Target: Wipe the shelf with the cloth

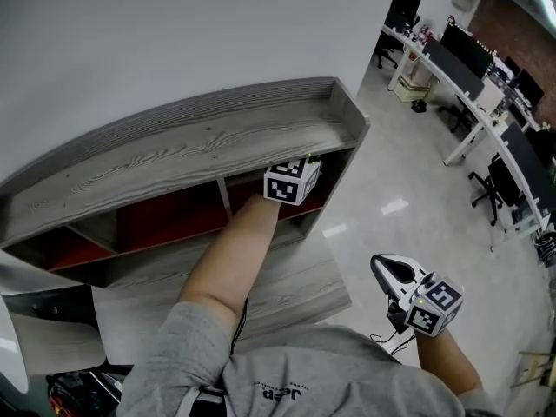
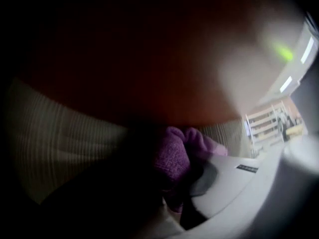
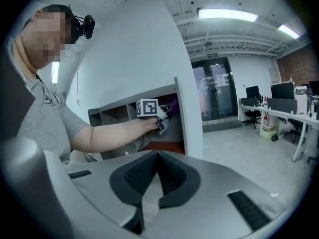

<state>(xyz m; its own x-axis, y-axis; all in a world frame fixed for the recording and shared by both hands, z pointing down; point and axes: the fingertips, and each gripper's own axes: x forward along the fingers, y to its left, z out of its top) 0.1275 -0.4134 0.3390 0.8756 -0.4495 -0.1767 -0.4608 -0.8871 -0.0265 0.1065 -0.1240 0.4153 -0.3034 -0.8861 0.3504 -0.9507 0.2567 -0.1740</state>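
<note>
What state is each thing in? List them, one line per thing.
left gripper: shut on the purple cloth, reaching into the shelf's right-hand compartment.
purple cloth: bunched up, clamped between the left gripper's jaws.
right gripper: shut, nothing between its jaws, held away from the shelf.
wooden shelf: upright, open-fronted.

Barely anything readable from my end. The shirt point(image 1: 280, 393), below and left of the right gripper point(image 1: 395, 278) in the head view, has upside-down print that looks like "Jeep", with a smaller line by it that I can't make out. The marker cubes point(image 1: 292, 181) only carry square patterns, no letters, and the little black label point(image 2: 247, 168) on one jaw of the left gripper point(image 2: 174, 183) is just blur.
</note>
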